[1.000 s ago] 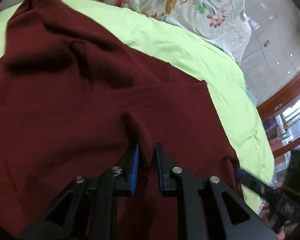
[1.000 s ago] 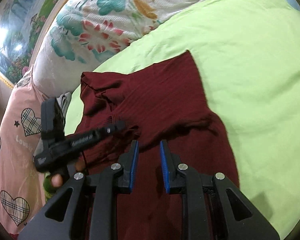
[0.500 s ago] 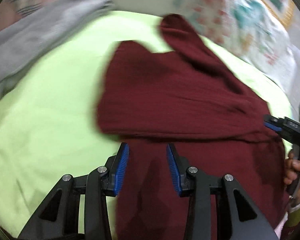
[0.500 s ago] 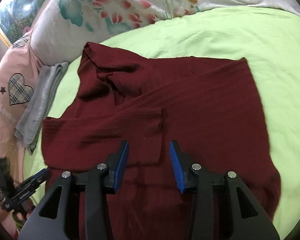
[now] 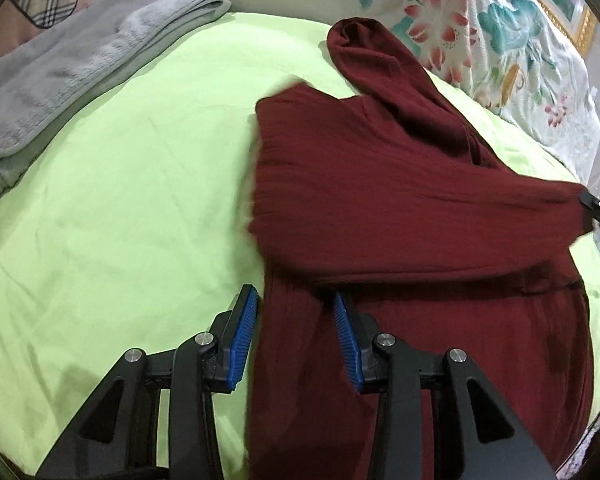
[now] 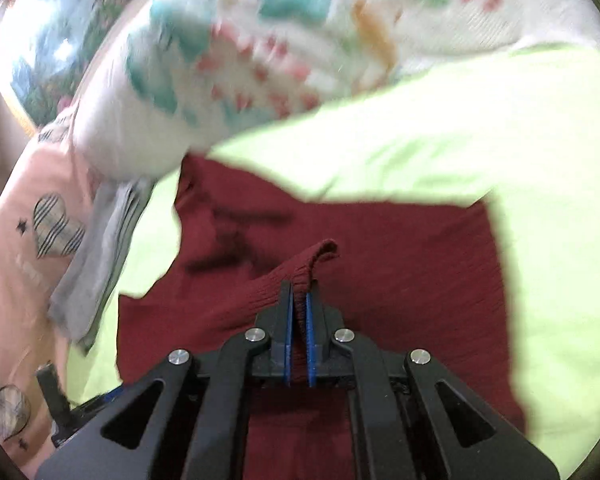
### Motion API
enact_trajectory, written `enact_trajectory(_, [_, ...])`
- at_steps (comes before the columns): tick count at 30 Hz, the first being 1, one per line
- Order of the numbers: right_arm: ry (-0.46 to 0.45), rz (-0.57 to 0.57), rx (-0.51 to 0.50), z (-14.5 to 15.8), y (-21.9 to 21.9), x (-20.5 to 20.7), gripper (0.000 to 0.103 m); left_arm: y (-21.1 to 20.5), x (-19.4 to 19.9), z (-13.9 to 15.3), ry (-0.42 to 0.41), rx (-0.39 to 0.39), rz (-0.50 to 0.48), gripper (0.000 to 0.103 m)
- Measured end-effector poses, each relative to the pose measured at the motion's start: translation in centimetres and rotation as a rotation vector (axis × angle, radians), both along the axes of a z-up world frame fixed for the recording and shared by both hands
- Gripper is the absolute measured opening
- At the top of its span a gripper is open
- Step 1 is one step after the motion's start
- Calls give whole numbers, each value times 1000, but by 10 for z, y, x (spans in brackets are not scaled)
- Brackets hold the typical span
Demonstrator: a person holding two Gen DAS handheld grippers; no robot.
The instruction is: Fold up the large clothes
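My maroon garment (image 5: 380,216) lies across the green sheet (image 5: 132,184), one sleeve already crossed over the body. My right gripper (image 6: 299,312) clamps that sleeve's cuff; my left gripper (image 5: 296,332) hangs spread over the near-left edge. Body folds remain, I judge.

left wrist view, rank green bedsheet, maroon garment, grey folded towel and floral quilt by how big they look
1. green bedsheet
2. maroon garment, close behind; it lies nearer the camera, so this order is unsure
3. grey folded towel and floral quilt: they look alike in size and both are cut off at the frame edge
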State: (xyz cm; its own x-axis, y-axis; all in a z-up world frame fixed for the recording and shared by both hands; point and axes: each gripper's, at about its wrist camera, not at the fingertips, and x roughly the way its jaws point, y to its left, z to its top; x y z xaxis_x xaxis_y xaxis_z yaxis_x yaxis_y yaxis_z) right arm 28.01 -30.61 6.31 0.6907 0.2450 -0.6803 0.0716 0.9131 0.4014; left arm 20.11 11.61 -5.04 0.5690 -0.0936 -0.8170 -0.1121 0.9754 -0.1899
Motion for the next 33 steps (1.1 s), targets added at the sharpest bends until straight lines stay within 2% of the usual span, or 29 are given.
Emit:
enact_trajectory(5, [107,-65,0,-30,-32,-6,5,-10,26,-2,-4,13,16,39])
enact_trajectory(8, [130,-76,5,-44,-37,-11,5,-13,35,-3,-13,37,18,40])
enact_trajectory(11, [114,-95,20,-43,-41,-13,5,-6,34,-3,-29,5,36,34])
enact_trajectory(13, [102,-94,26,-39,-41,-10,5,-6,30,-2,-52,-9,17,26])
enact_trajectory(16, [109,-67,12,-37,-32,-4,5,-21,34,-1,-51,64,-50,27])
enact_trajectory(17, [105,-58,12,-36,-29,-3,5,-18,35,-1,-48,57,-41,27])
enact_trajectory(19, [91,-54,25,-31,-27,-6,5,-8,38,-1,-50,-8,-23,16])
enact_trajectory(21, [61,-57,60,-22,-29,-12,5,3,36,3,-76,-67,-15,12])
enact_trajectory(24, [0,-85,72,-11,-37,-24,5,5,26,10,-130,-70,-19,10])
enact_trajectory(25, [5,-100,56,-13,-39,-26,5,3,24,9,-130,-56,-25,10])
enact_trajectory(27, [91,-115,17,-35,-42,-20,5,1,25,3,-107,-40,-24,10])
enact_trajectory(30, [196,-123,40,-73,-45,-15,5,10,26,0,-85,-89,-10,10])
enact_trajectory(33, [172,-122,57,-75,-47,-20,7,17,21,2,-51,-97,-17,11])
